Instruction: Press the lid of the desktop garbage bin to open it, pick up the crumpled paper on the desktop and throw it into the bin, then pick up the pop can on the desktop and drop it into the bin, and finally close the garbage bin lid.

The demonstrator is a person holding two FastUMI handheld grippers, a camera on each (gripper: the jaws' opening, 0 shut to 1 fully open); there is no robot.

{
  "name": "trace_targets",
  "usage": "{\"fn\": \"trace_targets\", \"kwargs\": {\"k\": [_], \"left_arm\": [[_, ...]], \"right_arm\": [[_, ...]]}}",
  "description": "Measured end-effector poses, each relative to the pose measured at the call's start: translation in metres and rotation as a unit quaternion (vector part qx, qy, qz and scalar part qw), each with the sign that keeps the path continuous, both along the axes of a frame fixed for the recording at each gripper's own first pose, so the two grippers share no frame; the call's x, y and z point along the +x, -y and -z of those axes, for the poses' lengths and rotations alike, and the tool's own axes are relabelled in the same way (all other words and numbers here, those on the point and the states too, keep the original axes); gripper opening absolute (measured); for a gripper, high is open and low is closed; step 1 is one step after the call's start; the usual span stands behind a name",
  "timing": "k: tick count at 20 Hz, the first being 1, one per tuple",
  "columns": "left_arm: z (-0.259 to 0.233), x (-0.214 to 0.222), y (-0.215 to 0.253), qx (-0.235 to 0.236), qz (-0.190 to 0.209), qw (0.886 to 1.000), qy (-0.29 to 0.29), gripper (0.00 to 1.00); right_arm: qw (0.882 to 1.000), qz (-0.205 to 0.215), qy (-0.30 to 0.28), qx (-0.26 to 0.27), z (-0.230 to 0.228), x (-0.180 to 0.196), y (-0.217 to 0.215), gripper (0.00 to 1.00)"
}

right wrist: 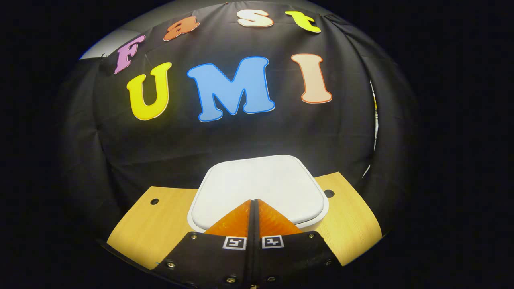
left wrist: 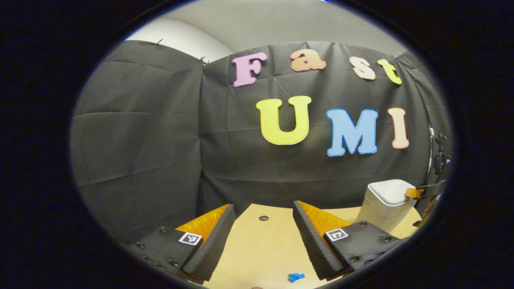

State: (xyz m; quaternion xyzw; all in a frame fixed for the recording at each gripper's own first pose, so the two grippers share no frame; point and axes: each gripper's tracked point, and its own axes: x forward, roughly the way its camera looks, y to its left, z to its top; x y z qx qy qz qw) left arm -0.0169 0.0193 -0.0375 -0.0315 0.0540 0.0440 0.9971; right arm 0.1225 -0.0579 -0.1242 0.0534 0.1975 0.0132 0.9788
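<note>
Hovering over the white garbage bin (right wrist: 257, 188), the right hand-held gripper (right wrist: 253, 204) has its two fingers pressed together with nothing between them, tips pointing at the near part of the closed lid (right wrist: 265, 176); whether the tips touch the lid cannot be told. Bin stands on the light wood table (right wrist: 152, 224), close to the black cloth wall (right wrist: 241, 136), with a round hole in the tabletop on each side of it. Left gripper view: left hand-held gripper (left wrist: 263, 218) is wide open and empty, fingers spread above bare table (left wrist: 261, 249). Same bin (left wrist: 385, 204) sits far to the right in this view, lid down, upright; the tip of the other gripper (left wrist: 415, 193) shows at the lid's right edge. Small blue scrap (left wrist: 296, 277) lies on the table near the bottom, between the left fingers; too small to identify. One round hole (left wrist: 264, 218) in the tabletop farther back, near the wall.
</note>
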Motion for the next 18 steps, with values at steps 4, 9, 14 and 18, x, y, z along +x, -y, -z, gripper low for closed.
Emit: {"fn": "trace_targets", "kwargs": {"k": [4,9,14,18], "left_arm": [[0.003,-0.002,0.0,0.004,0.005,1.0,-0.002,1.0],[0.007,0.005,0.012,-0.003,0.025,1.0,-0.008,1.0],[0.007,0.01,0.027,-0.002,0.048,0.999,-0.006,1.0],[0.019,0.017,0.031,-0.009,0.06,0.998,-0.016,1.0]], "right_arm": [[1.0,0.003,0.017,-0.013,-0.014,-0.019,0.002,0.0],[1.0,-0.005,0.02,-0.006,-0.018,-0.038,-0.004,0.0],[1.0,-0.015,0.022,-0.004,-0.021,-0.046,-0.007,0.0],[0.999,-0.02,0.032,-0.001,-0.034,-0.064,-0.014,0.0]]}}
